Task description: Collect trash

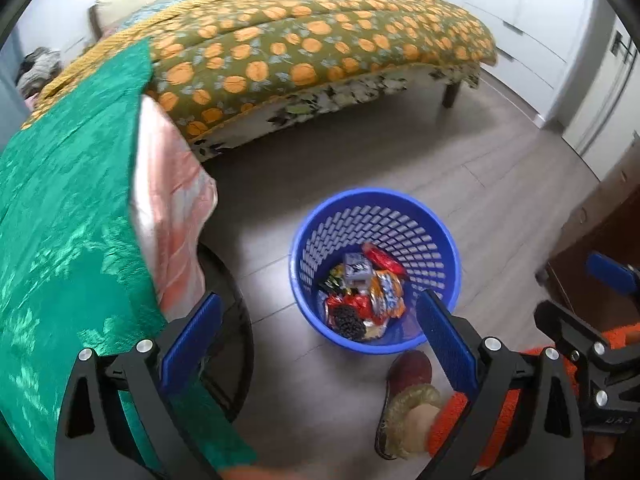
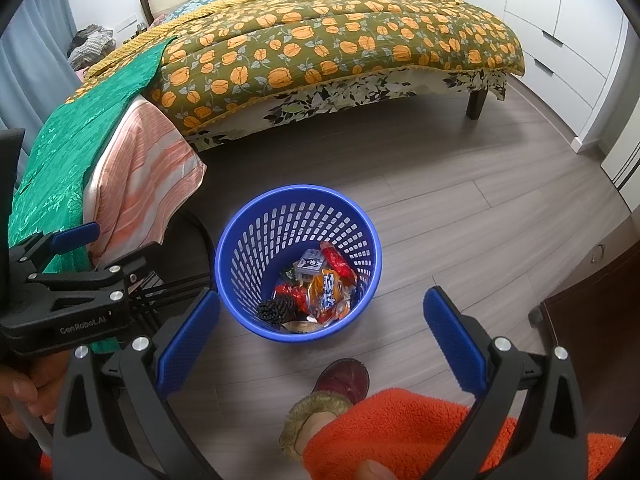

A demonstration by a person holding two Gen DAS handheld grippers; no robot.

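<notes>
A blue perforated basket (image 1: 416,236) (image 2: 264,240) stands on the wooden floor below both grippers. Inside lie several snack wrappers (image 1: 360,296) (image 2: 320,288), red, orange and black, plus a small grey box. My left gripper (image 1: 320,336) hovers above the basket's near rim, open, with nothing between its blue pads. My right gripper (image 2: 322,336) hangs open above the floor just in front of the basket, also empty. The left gripper's body (image 2: 68,280) shows at the left of the right wrist view, and the right gripper's body (image 1: 592,344) at the right of the left wrist view.
A bed with an orange-flowered quilt (image 2: 340,40) fills the back. A green cloth (image 1: 68,220) and a pink striped cloth (image 2: 144,184) drape over furniture at left. A person's slippered foot (image 2: 340,384) and orange trouser leg stand near the basket. Dark wooden furniture (image 2: 592,320) is at right.
</notes>
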